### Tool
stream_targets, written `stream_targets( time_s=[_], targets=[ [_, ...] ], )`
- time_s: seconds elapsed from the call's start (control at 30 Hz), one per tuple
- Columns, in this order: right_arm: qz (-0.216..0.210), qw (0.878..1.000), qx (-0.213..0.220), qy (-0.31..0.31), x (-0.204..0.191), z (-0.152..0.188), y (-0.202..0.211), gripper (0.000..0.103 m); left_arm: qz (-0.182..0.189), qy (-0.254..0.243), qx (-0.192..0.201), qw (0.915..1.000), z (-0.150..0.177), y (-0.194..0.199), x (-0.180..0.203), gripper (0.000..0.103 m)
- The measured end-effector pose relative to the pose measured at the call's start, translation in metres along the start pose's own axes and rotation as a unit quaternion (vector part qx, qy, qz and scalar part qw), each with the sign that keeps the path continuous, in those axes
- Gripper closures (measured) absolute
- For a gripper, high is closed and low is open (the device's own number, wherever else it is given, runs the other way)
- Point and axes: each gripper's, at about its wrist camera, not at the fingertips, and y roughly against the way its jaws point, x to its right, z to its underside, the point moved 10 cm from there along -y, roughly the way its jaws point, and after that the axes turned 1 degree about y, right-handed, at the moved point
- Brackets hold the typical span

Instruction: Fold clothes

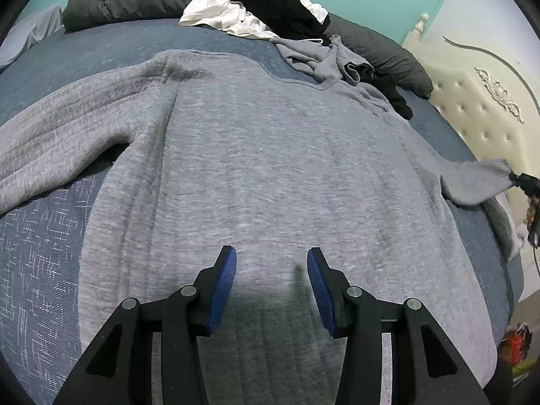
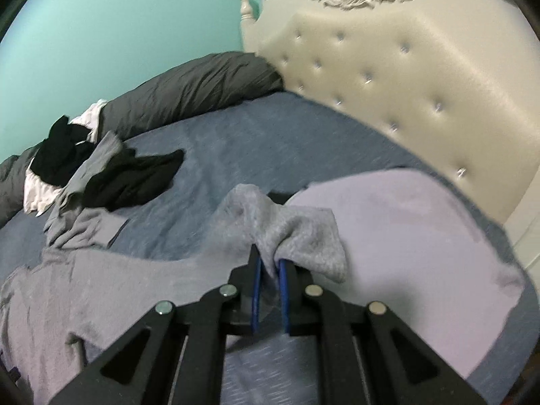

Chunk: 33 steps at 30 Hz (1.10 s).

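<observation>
While sweater (image 1: 263,168) underlies left hand-held gripper (image 1: 271,260), sleeve pinched right

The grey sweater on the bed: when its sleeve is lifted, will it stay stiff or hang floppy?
Probably floppy: the sleeve droops around the shut right gripper. The grey sweater looks thick, so likely rather heavy. Its fuzzy knit should hardly slip from the jaws.
</observation>
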Motion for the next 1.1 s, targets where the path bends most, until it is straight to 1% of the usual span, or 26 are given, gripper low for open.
stream_targets(
  time_s=[0.2,0.33,0.4,0.47,0.5,0.57,0.6,0.63,0.7,0.8,0.93,1.0,1.03,1.1],
  targets=[
    [0.057,0.998,-0.009,0.006,0.043,-0.015,-0.012,0.094,0.000,0.001,-0.002,1.0000,0.000,-0.003,0.001,0.055],
    [0.083,0.996,-0.030,0.007,0.062,-0.010,-0.029,0.094,0.001,0.000,-0.004,1.0000,0.001,-0.004,0.001,0.055],
    [0.085,0.995,-0.043,-0.003,0.068,-0.006,-0.041,0.093,0.001,0.001,-0.004,1.0000,0.001,-0.004,0.001,0.055],
    [0.090,0.994,-0.059,-0.019,0.075,-0.001,-0.051,0.088,0.002,0.002,-0.005,1.0000,0.002,-0.005,0.001,0.055],
    [0.093,0.993,-0.065,-0.027,0.078,0.001,-0.055,0.081,0.003,0.002,-0.006,1.0000,0.002,-0.005,0.001,0.055],
    [0.112,0.991,-0.048,-0.049,0.091,0.001,-0.048,0.078,0.003,0.002,-0.007,1.0000,0.003,-0.006,0.002,0.055],
    [0.116,0.990,-0.045,-0.065,0.098,0.003,-0.045,0.076,0.004,0.001,-0.008,1.0000,0.004,-0.006,0.002,0.055],
    [0.118,0.989,-0.043,-0.080,0.104,0.005,-0.042,0.076,0.004,-0.001,-0.008,1.0000,0.004,-0.006,0.003,0.055],
    [0.105,0.989,-0.044,-0.091,0.105,0.010,-0.039,0.076,0.005,-0.001,-0.007,1.0000,0.004,-0.006,0.004,0.055],
    [0.073,0.993,-0.040,-0.085,0.079,0.018,-0.032,0.076,0.010,0.004,-0.005,0.9999,0.003,-0.004,0.005,0.055],
    [0.028,0.996,-0.035,-0.076,0.043,0.030,-0.023,0.075,0.034,0.028,-0.005,0.9990,0.001,0.000,0.005,0.055],
    [-0.022,0.997,-0.044,-0.060,-0.003,0.047,-0.020,0.075,0.038,0.033,-0.003,0.9987,-0.001,0.005,0.006,0.055],
    [-0.040,0.997,-0.046,-0.056,-0.020,0.054,-0.017,0.075,0.038,0.033,-0.002,0.9987,-0.003,0.008,0.006,0.055],
    [-0.084,0.994,-0.054,-0.052,-0.063,0.072,-0.013,0.075,0.036,0.034,0.000,0.9987,-0.005,0.013,0.005,0.052]
  ],
)
